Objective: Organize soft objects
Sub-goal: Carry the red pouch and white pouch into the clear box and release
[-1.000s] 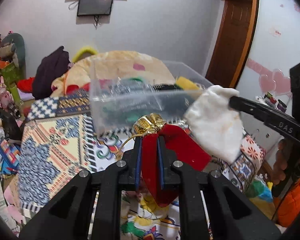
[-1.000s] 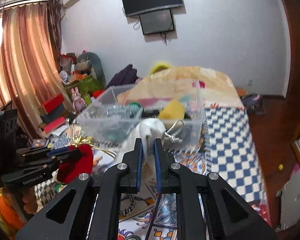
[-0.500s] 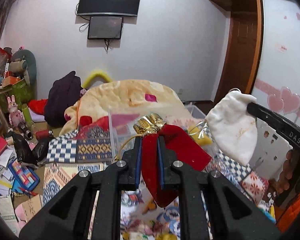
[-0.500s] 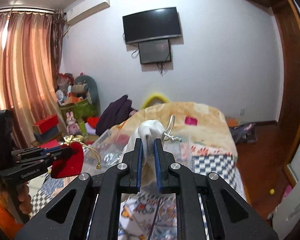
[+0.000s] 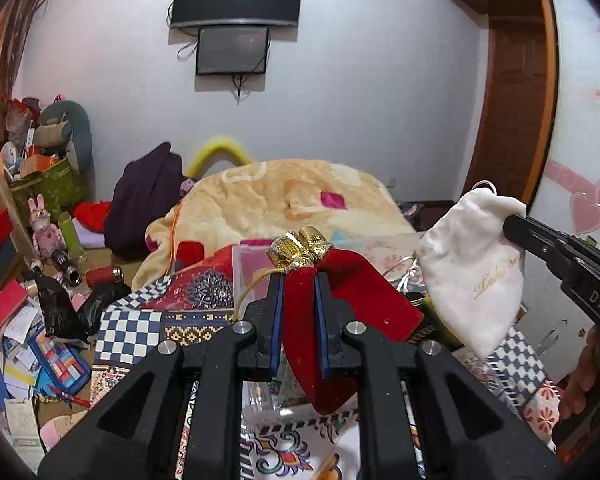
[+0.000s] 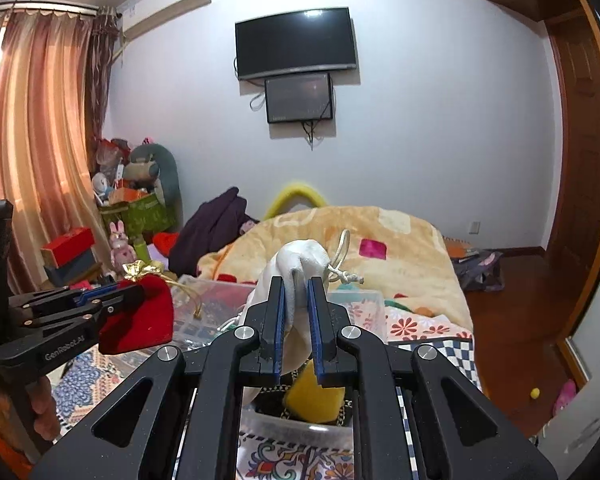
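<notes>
Red pouch (image 5: 300, 320): pinched in the left hand-held gripper (image 5: 299, 280), raised over the clear bin (image 6: 352, 304)
White pouch (image 6: 296, 272): clamped by the right hand-held gripper (image 6: 297, 286), above the same bin
Yellow soft thing (image 6: 314, 394): lying inside the bin
Bin: on the bed (image 6: 428, 332)

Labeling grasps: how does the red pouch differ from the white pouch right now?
Colour: the red pouch is deep red velvet; the white pouch is cream with gold script.
Neck: the red pouch has a gold ruffle; the white pouch a pale knotted cord.
Holder: left tongs pinch the red pouch; right tongs the white pouch.
Both hang limp, lifted.
</notes>
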A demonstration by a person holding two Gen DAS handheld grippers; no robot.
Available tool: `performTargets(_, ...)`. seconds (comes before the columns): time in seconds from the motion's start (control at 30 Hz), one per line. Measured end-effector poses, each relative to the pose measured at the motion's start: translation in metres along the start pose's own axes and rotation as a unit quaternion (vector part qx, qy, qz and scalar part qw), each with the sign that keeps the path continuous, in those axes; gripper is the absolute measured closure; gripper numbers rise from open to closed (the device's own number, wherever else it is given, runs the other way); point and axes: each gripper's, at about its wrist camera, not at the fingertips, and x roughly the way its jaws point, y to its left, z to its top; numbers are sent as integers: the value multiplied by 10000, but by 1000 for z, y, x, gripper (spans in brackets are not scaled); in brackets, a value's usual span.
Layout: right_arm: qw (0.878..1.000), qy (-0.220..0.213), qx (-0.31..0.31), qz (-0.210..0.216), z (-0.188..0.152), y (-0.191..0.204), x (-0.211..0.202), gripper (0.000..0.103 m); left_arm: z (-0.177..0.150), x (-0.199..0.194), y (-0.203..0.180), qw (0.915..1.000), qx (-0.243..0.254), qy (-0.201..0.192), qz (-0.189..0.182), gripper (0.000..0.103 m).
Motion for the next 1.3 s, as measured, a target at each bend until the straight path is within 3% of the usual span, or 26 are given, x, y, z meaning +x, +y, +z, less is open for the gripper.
performTargets(0.3,9988,482,-39,67,-15,2,26,93,-16,35,-10,9987,291,277,297,89)
performTargets(0.53,9969,771,-138,50,-18,5,40,93,-26,45,-12,9979,281,568,156,89)
performTargets(0.6,9964,830,-185,-19,-19,5,41,91,-26,44,-11,9977,238,627,80,77)
performTargets(0.67,9957,899,-201,-29,-20,4,41,80,-27,42,-11,9976,198,665,-27,67)
performTargets(0.73,9960,879,-169,-13,-21,1,38,60,-27,38,-13,9978,213,633,-58,64)
performTargets(0.87,9971,738,-178,90,-20,-1,24,56,-27,24,-17,9979,311,541,-147,63)
performTargets(1.17,9981,490,-155,344,-19,0,-15,37,-26,-31,-21,9987,363,52,-358,43)
performTargets(1.3,9981,438,-248,359,-26,3,-34,20,-32,-53,-18,9986,364,-70,-371,33)
